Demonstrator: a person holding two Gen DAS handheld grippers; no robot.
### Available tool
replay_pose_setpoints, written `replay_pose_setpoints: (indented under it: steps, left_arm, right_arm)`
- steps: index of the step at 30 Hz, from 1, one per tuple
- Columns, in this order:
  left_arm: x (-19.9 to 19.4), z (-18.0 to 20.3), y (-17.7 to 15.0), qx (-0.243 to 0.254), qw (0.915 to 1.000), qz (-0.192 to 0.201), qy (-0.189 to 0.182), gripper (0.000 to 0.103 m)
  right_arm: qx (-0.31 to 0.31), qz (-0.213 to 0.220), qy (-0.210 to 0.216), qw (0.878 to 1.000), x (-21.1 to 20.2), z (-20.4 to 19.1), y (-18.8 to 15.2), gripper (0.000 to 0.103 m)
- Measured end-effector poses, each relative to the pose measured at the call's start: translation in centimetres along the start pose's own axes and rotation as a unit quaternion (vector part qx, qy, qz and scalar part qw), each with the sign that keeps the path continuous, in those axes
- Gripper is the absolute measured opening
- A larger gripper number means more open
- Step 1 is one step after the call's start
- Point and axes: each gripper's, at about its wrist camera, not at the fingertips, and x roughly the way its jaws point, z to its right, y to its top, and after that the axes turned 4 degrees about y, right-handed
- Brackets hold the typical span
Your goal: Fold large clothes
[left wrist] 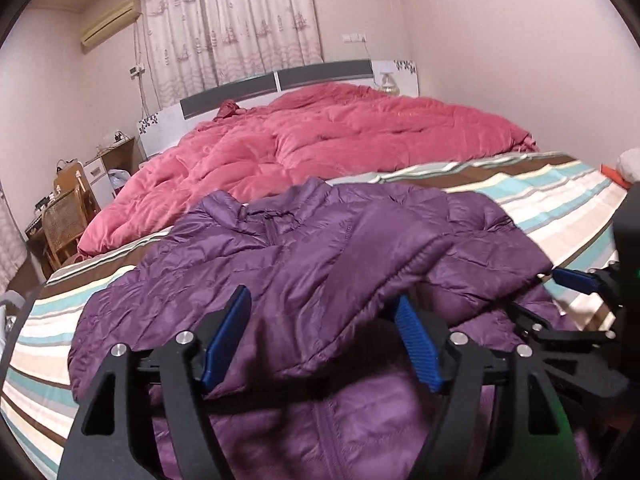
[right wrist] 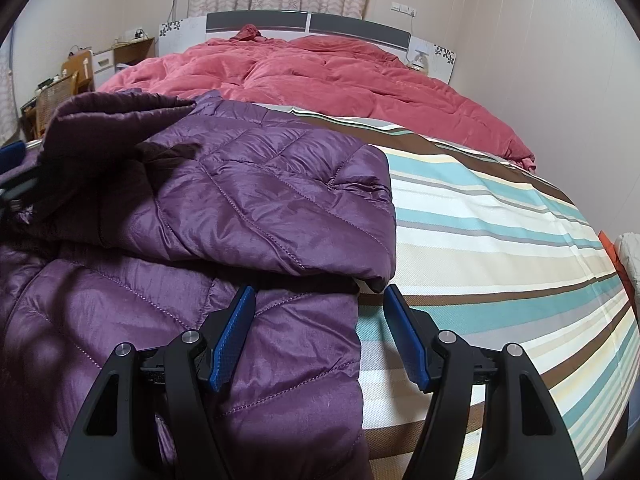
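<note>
Jacket [left wrist: 304,248] sprawls collar-away across the striped bed [right wrist: 500,240], its folded sleeve edge just ahead of both grippers' spread, empty fingers, the right gripper [right wrist: 318,336] straddling the hem's right edge, left gripper [left wrist: 320,340] mid-body

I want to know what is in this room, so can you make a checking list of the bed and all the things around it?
Surface: striped bedsheet on the bed.
Job's things: purple puffer jacket lying on the sheet, one sleeve folded across its front.
Clutter: pink quilt bunched toward the headboard; something white and orange at the right edge, too cropped to name.
Grippers: left gripper open over the jacket; right gripper open at the jacket's right edge.
Cables: wires hang down the wall by the curtain.
Surroundings: air conditioner, wicker chair, lamp.
</note>
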Motion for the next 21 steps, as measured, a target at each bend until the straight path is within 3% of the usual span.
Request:
replay_pose_setpoints:
  steps: [7,11,13,16,18,21]
  left_arm:
    - [-1.5,-6.4,-1.2,-0.08,0.9967,-0.002,0.015,0.079]
    - [-0.9,-10.2,-2.6,-0.085,0.9945,-0.015,0.058,0.082]
    - [0.2,-13.1,-3.2,-0.118,0.9877,-0.038,0.095,0.082]
    - [1.8,-17.0,-4.1,-0.185,0.972,-0.072,0.126,0.071]
    - [2.9,-19.0,-4.9,-0.214,0.9616,-0.095,0.143,0.069]
    - [4.1,-19.8,-5.9,-0.226,0.9567,-0.116,0.143,0.069]
  right_arm:
    - [0.001,0.0,0.003,1.0,0.0,0.1,0.0,0.066]
    - [0.005,0.026,0.05,0.998,-1.7,0.2,0.8,0.066]
    - [0.0,0.038,0.087,0.995,-2.6,-0.4,2.1,0.066]
    - [-0.006,0.049,0.124,0.991,-3.3,-2.0,4.5,0.066]
    - [0.004,0.025,0.162,0.986,-2.4,-3.4,6.2,0.066]
    - [0.036,-0.03,0.208,0.977,0.5,-5.1,7.6,0.062]
